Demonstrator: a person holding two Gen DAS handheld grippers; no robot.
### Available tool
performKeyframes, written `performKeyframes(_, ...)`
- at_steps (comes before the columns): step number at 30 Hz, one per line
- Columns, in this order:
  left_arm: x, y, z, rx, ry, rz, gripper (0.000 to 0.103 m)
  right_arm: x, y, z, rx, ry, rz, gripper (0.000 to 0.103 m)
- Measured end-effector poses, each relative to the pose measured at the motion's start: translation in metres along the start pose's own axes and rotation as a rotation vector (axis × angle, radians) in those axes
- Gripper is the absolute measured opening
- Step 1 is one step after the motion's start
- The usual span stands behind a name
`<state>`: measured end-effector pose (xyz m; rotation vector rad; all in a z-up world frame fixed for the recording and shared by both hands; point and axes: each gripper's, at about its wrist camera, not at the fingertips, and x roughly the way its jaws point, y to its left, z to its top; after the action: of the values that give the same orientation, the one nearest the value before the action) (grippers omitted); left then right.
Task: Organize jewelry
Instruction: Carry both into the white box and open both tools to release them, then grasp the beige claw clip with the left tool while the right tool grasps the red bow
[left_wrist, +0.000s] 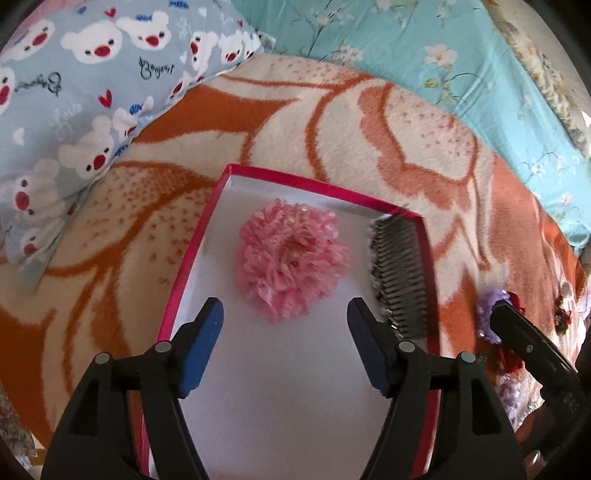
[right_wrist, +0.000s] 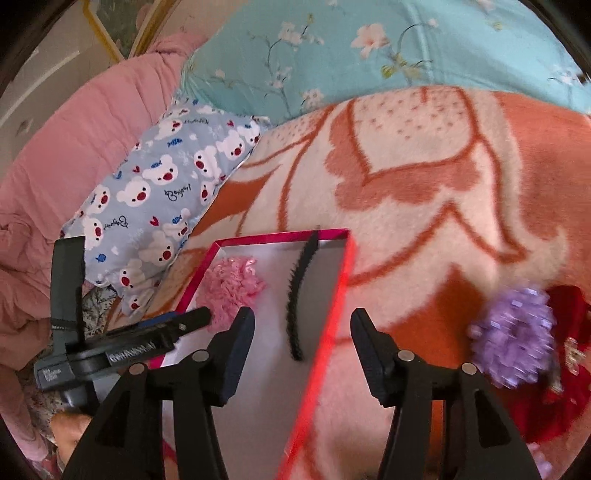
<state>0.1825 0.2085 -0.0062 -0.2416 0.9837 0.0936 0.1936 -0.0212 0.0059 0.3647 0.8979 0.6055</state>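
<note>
A shallow box with a pink rim (left_wrist: 321, 186) and white floor lies on the blanket. Inside it rest a fluffy pink scrunchie (left_wrist: 291, 258) and a dark hair comb (left_wrist: 400, 280) along the right wall. My left gripper (left_wrist: 286, 314) hangs open above the box, nothing between its blue pads. In the right wrist view the same box (right_wrist: 347, 280) holds the pink scrunchie (right_wrist: 234, 282) and the comb (right_wrist: 299, 299). My right gripper (right_wrist: 303, 328) is open and empty over the box's right wall. A purple scrunchie (right_wrist: 513, 336) and red hair pieces (right_wrist: 569, 354) lie on the blanket at the right.
An orange and cream blanket (left_wrist: 332, 122) covers the bed. A bear-print pillow (left_wrist: 74, 92) lies at the left, a teal floral sheet (left_wrist: 424, 44) behind, a pink quilt (right_wrist: 66, 158) further left. The other gripper (right_wrist: 122, 343) shows at the left of the right wrist view.
</note>
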Motion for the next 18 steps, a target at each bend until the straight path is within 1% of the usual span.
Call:
performKeyframes(4, -0.021, -0.016, -0.009, 0.021, -0.025, -0.035, 0.069, -0.036, -0.027, -0.011, 0.022, -0.030, -0.055, 0.056)
performKeyframes(8, -0.034, -0.035, -0.021, 0.049, -0.030, -0.076, 0.069, -0.064, -0.058, -0.023, 0.056, -0.036, -0.109, 0.056)
performKeyframes(13, -0.042, -0.065, -0.034, 0.093, -0.022, -0.116, 0.069, -0.094, -0.094, -0.037, 0.112, -0.043, -0.168, 0.056)
performKeyframes(18, -0.045, -0.090, -0.050, 0.139, 0.000, -0.159, 0.069, -0.113, -0.117, -0.047, 0.148, -0.051, -0.206, 0.056)
